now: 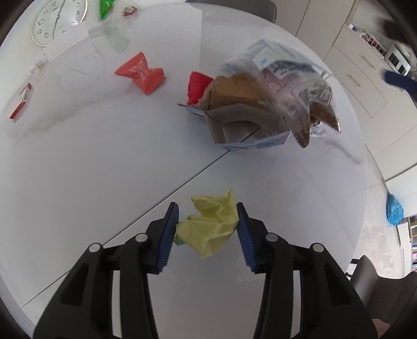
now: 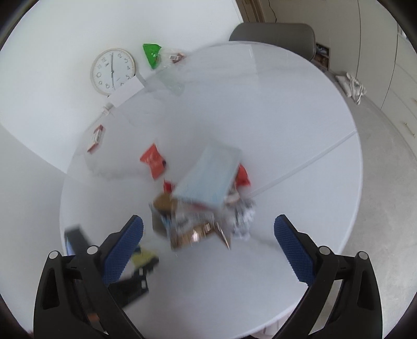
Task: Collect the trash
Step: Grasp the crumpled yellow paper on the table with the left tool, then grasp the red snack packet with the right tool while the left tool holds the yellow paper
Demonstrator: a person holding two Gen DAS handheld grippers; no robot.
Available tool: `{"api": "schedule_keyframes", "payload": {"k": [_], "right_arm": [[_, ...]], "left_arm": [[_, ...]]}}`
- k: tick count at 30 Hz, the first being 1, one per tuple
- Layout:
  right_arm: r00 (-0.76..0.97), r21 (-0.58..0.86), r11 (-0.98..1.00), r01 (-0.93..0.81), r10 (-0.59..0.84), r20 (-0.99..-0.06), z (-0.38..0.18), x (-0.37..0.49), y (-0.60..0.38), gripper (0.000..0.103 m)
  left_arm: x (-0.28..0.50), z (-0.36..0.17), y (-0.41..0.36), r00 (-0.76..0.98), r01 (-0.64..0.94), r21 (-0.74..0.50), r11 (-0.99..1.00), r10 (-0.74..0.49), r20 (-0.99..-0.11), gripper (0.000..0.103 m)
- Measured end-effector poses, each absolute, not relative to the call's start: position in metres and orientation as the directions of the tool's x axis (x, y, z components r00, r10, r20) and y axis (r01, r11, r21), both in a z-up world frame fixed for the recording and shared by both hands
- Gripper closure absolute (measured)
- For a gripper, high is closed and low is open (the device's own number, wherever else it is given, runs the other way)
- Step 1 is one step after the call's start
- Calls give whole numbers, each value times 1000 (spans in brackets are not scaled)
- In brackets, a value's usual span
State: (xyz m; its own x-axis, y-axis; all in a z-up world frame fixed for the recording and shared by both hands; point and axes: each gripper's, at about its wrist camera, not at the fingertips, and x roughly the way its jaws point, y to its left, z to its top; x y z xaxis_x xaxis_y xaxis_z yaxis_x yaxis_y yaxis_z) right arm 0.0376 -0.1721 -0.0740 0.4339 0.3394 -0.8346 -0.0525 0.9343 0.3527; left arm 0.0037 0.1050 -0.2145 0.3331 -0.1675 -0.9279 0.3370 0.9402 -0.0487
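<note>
Tongs first: the left tongs [image 1: 207,229] sit low over the white surface [image 1: 104,156] with a crumpled yellow paper [image 1: 209,229] between their blue pads [image 1: 168,234]. Both pads touch the wad's edges, so the jaws are partly closed on it, a light pinch that looks made to lift it without tearing.

The right tongs [image 2: 208,245] hang higher above the surface, jaws spread wide and holding nothing, apparently free for the next piece; this view is smeared by blur.

Just ahead of the yellow wad lies the heap: an open cardboard box [image 1: 242,122] on its side, stuffed with brown paper [image 1: 234,88] and clear printed plastic bags [image 1: 294,75], seemingly the spot where scraps are being gathered. A red wrapper [image 1: 196,86] is tucked against its far side.

Further out, an orange-red packet [image 1: 142,73] lies alone. A small red-and-white box [image 1: 22,101] sits near the left edge. At the far end, a green wrapper [image 1: 106,7], clear plastic [image 1: 117,39] and a wall clock [image 1: 57,20] lying flat.

My read: the yellow wad goes to the box next.
</note>
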Motion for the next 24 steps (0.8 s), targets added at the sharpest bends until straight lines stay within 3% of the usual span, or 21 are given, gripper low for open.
{"api": "schedule_keyframes", "payload": {"k": [6, 11, 17, 20, 21, 24], "right_arm": [[340, 344, 925, -160, 379, -861, -82, 135, -100, 7], [218, 286, 911, -296, 356, -909, -134, 185, -5, 11], [188, 97, 904, -417, 190, -964, -190, 206, 62, 34], [202, 54, 901, -430, 154, -967, -201, 210, 72, 53], [201, 47, 899, -435, 148, -968, -202, 209, 73, 65], [199, 60, 891, -451, 166, -966, -200, 204, 70, 72]], "left_arm": [[3, -194, 140, 369, 255, -86, 963, -179, -912, 59], [13, -176, 176, 398, 187, -83, 979, -153, -905, 59], [22, -169, 206, 403, 136, -82, 987, -130, -906, 59], [27, -168, 215, 404, 131, -62, 989, -111, -908, 59], [30, -169, 216, 404, 132, -56, 990, -105, -909, 59], [31, -167, 218, 403, 133, -37, 990, -88, -911, 59]]}}
